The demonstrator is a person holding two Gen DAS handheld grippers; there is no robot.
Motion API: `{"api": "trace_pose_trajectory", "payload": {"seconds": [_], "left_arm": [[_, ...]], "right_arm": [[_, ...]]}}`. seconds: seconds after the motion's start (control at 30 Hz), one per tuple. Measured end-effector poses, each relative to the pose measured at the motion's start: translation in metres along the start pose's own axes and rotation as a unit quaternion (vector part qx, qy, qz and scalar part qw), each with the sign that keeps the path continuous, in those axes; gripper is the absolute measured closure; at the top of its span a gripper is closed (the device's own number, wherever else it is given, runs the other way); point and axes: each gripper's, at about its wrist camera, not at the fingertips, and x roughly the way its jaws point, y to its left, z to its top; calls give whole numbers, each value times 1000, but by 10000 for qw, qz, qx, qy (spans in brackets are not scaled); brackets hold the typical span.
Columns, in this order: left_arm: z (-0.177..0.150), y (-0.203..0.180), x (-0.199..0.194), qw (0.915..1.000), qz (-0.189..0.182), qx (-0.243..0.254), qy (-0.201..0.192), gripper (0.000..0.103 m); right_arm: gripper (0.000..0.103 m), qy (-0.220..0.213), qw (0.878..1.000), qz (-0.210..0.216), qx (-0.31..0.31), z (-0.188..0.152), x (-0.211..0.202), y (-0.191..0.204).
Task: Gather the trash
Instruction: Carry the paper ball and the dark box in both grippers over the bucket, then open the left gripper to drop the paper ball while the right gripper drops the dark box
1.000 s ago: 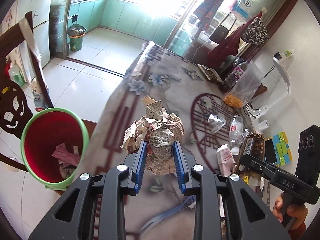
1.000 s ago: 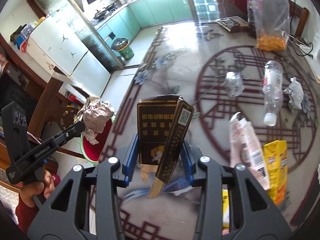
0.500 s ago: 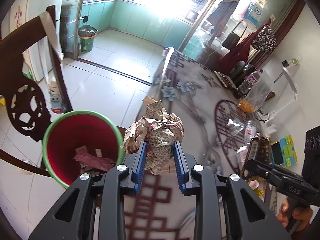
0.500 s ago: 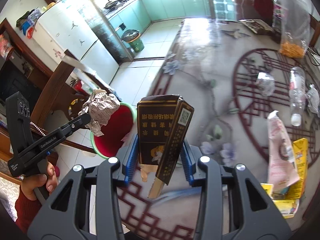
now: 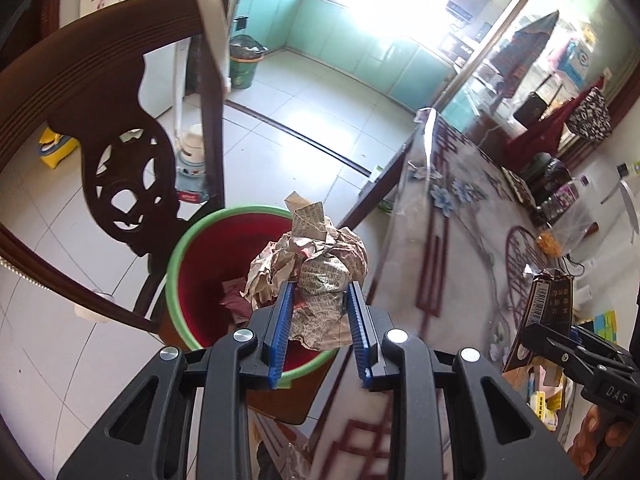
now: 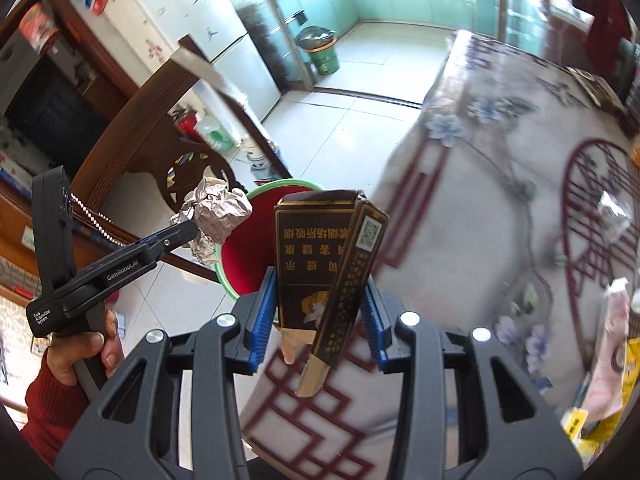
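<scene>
My left gripper (image 5: 318, 298) is shut on a crumpled newspaper ball (image 5: 316, 266), hanging over the red bin with a green rim (image 5: 180, 252) that stands on the floor beside the table edge. Some scraps lie in the bin's bottom. In the right wrist view the same paper ball (image 6: 216, 216) sits in the left gripper (image 6: 194, 230) just left of the bin (image 6: 248, 248). My right gripper (image 6: 320, 280) is shut on a dark brown cigarette box (image 6: 320, 264) with gold lettering, held over the table corner near the bin. That box (image 5: 550, 304) shows at the right of the left wrist view.
A dark carved wooden chair (image 5: 116, 120) stands close behind the bin. The table wears a flowered cloth (image 6: 480, 208) with more trash at its far right: a pink wrapper (image 6: 612, 344) and yellow packet (image 6: 576, 424). A green kitchen bin (image 6: 322, 50) stands far off on the tiled floor.
Both grippers have swung left off the table toward the red bin, each keeping its load. The paper ball now hangs over the bin's mouth and the cigarette box is near the table corner.
</scene>
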Motion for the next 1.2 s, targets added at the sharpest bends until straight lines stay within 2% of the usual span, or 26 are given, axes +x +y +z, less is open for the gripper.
{"api": "trace_pose_trajectory", "payload": {"seconds": [0.47, 0.77, 1.07, 1.17, 1.2], "left_arm": [[17, 42, 15, 9991, 278, -305, -29, 77], [26, 46, 26, 9988, 380, -308, 23, 77], [36, 41, 34, 9987, 433, -253, 28, 77], [38, 39, 35, 9981, 549, -276, -13, 64], [39, 39, 35, 9979, 579, -288, -47, 56]], "right_arm": [[64, 271, 9989, 124, -361, 40, 47, 32], [64, 411, 9974, 200, -549, 53, 70, 47], [64, 486, 9971, 256, -534, 55, 78, 43], [61, 405, 9973, 306, -530, 57, 76, 42], [61, 380, 9975, 309, -517, 57, 75, 41]]}}
